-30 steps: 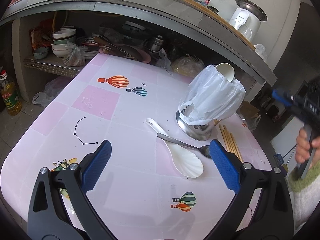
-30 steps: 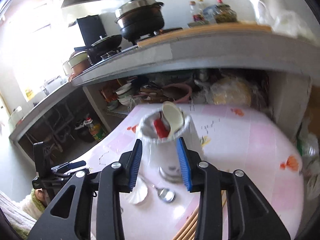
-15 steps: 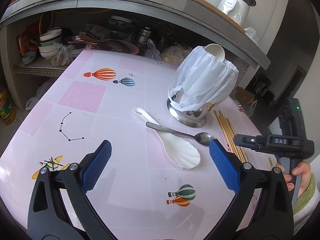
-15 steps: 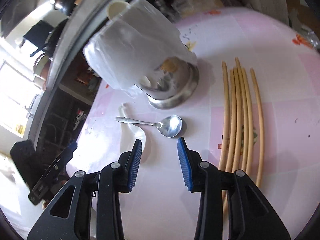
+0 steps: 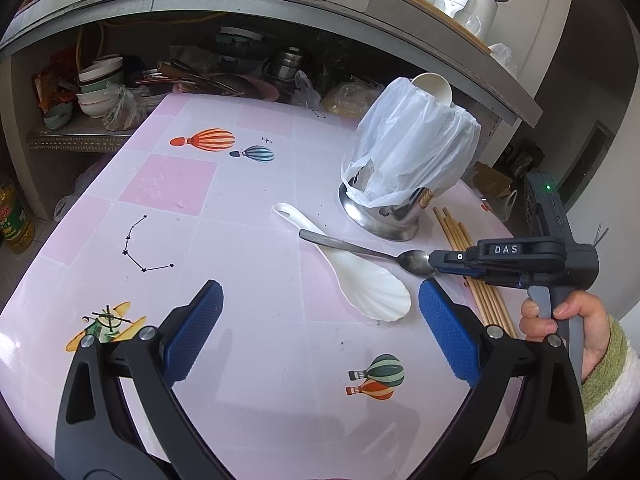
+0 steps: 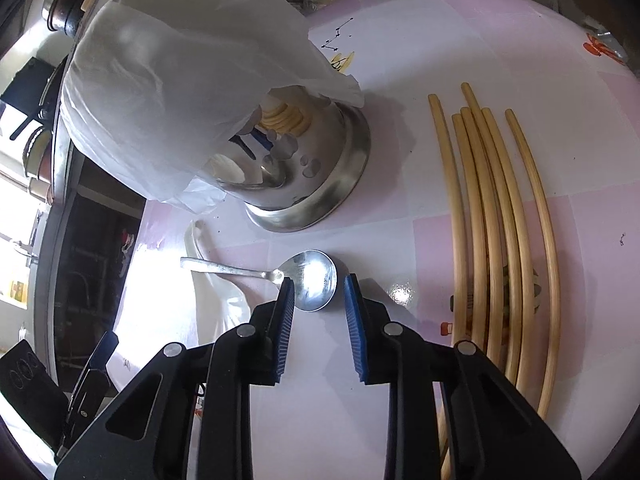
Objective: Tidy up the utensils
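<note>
We take the metal spoon (image 6: 314, 280) as our landmark: it lies on the pink bench (image 5: 240, 240), its bowl toward us in the right wrist view and its handle running away across the white rice paddle (image 5: 352, 276) beneath it. Our right gripper (image 6: 320, 292) has its fingers (image 6: 352, 304) on either side of the spoon's bowl and they are closing; one pad sits at the bowl's edge near the neck, the other stands just clear of the far rim, so the spoon is between them but not yet pinched. In the left wrist view the right gripper's tip meets the spoon's bowl, and a hand (image 5: 560, 320) in a green and white sleeve (image 5: 608, 384) holds its handle. Just behind the spoon stands the steel utensil holder (image 6: 320, 184), draped in a white plastic bag (image 6: 180, 80), with a white spoon (image 5: 434, 86) poking out of its top. Beside the spoon, on the side away from the paddle, a row of pale chopsticks (image 6: 496, 220) lies flat on the bench. Our left gripper (image 5: 320, 320) hovers over the bench nearer than the spoon, its blue fingers (image 5: 196, 320) spread wide with nothing between them.
</note>
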{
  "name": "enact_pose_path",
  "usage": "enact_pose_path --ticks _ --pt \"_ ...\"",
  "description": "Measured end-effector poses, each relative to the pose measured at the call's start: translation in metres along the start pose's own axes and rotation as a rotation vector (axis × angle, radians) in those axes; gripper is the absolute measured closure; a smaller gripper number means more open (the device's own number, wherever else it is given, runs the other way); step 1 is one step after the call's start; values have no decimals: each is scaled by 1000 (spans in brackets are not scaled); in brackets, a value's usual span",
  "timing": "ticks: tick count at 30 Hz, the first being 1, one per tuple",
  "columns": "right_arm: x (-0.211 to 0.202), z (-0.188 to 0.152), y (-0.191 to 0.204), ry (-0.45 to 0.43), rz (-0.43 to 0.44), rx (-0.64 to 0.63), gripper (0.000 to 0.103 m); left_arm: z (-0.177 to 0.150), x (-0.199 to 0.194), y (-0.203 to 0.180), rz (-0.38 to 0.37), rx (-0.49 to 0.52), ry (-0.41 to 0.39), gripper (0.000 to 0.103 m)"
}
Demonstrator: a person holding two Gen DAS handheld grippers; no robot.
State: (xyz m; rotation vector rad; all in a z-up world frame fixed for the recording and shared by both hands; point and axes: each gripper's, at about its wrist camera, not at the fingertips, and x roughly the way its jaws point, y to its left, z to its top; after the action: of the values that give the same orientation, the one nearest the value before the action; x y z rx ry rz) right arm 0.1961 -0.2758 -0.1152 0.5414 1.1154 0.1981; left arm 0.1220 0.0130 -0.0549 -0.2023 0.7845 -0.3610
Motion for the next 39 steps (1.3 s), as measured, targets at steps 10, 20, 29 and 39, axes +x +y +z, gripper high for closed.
enact_pose_path --ticks 10,20,29,39 --pt "-21 -8 4 -51 -21 -47 78 -3 19 -8 38 44 76 8" --pt "-45 -47 24 -81 -35 -251 77 20 34 -34 65 256 40 10" --pt "-33 -80 72 -93 16 -522 77 65 80 -31 74 332 92 51" --pt "-36 -76 52 -75 60 -448 77 70 139 -29 77 426 186 74"
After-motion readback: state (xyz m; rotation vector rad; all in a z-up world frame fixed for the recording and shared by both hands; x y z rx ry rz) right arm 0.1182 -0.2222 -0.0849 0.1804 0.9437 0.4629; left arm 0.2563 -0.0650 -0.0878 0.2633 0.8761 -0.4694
